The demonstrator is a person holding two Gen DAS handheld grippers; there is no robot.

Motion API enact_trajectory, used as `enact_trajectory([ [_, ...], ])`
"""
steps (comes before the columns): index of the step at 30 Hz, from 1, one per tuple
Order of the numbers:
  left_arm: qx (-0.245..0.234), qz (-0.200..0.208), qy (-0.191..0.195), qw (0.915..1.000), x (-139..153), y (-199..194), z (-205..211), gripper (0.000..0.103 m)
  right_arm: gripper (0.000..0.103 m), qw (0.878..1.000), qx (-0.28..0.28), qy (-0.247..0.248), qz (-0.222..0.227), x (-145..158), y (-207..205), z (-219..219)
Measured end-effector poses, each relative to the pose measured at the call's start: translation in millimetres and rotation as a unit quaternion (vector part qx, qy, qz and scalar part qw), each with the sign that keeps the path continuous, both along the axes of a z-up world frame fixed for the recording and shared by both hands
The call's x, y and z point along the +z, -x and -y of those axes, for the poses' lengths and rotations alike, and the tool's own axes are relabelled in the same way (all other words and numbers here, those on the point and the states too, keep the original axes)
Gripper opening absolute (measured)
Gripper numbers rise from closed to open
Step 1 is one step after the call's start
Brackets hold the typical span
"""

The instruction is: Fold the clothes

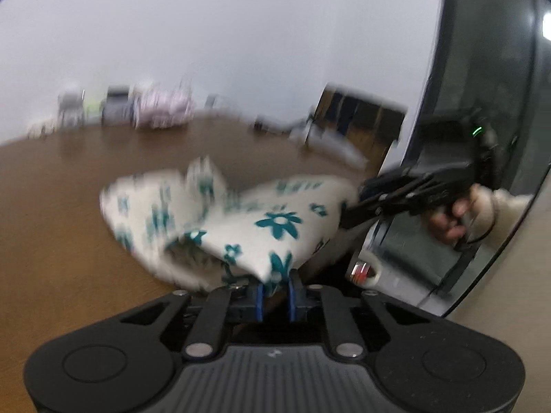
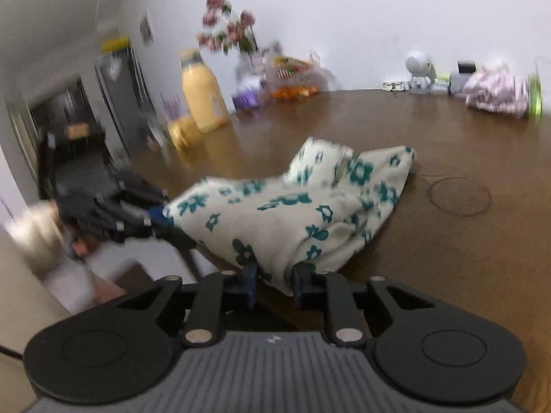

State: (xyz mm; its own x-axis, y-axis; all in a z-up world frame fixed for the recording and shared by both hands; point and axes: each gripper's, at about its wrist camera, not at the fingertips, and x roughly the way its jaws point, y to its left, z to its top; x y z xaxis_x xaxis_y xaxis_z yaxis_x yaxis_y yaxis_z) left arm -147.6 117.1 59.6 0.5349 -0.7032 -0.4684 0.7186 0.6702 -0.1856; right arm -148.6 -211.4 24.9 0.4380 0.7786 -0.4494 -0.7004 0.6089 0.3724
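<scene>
Left wrist view: the left gripper [image 1: 275,290] was clamped on the near corner of the floral garment [image 1: 248,220], its blue pads [image 1: 260,297] nipping a small tuck of cloth.
Garment in this view: bunched and lifted at the near edge, the far part resting on the brown table [image 1: 69,206].
Other gripper in this view: the right gripper [image 1: 349,211] came in from the right, tips at the cloth's right corner, a hand [image 1: 454,216] on its handle.
Right wrist view: the right gripper [image 2: 275,280] was clenched on a fold of the garment [image 2: 292,213], cloth bulging between its dark fingers [image 2: 249,280].
Left gripper in this view: the left gripper [image 2: 160,218] met the cloth's left corner at the table [image 2: 482,258] edge.
Pose: both grippers pointed forward and somewhat downward, one at each corner.
Step, as I judge it: lifting the near edge to carry it over.
Doing it well: keep both corners level and taut, move them together, and lay the edge flat before letting go.
Risk: the small tuck could slip free.
</scene>
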Motion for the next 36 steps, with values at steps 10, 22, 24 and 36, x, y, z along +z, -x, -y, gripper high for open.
enact_trajectory([
  [10,0.090,0.009,0.039,0.9951,12.2,-58.7,-1.6,0.013,0.019,0.990,-0.039,-0.090,-0.101,31.5,-77.3,18.8],
  [22,0.209,-0.061,0.023,0.9758,-8.0,-142.5,0.1,0.026,0.034,0.982,-0.186,0.019,-0.016,3.4,-142.1,-32.7],
  [24,0.205,-0.011,0.042,0.9777,16.8,-126.2,-7.2,0.029,0.039,0.979,-0.201,0.017,-0.005,14.0,-133.7,-25.9],
  [36,0.174,-0.041,-0.055,0.9823,-18.4,-149.5,58.9,0.040,0.028,0.975,-0.159,0.136,0.079,0.2,-101.7,-84.9],
])
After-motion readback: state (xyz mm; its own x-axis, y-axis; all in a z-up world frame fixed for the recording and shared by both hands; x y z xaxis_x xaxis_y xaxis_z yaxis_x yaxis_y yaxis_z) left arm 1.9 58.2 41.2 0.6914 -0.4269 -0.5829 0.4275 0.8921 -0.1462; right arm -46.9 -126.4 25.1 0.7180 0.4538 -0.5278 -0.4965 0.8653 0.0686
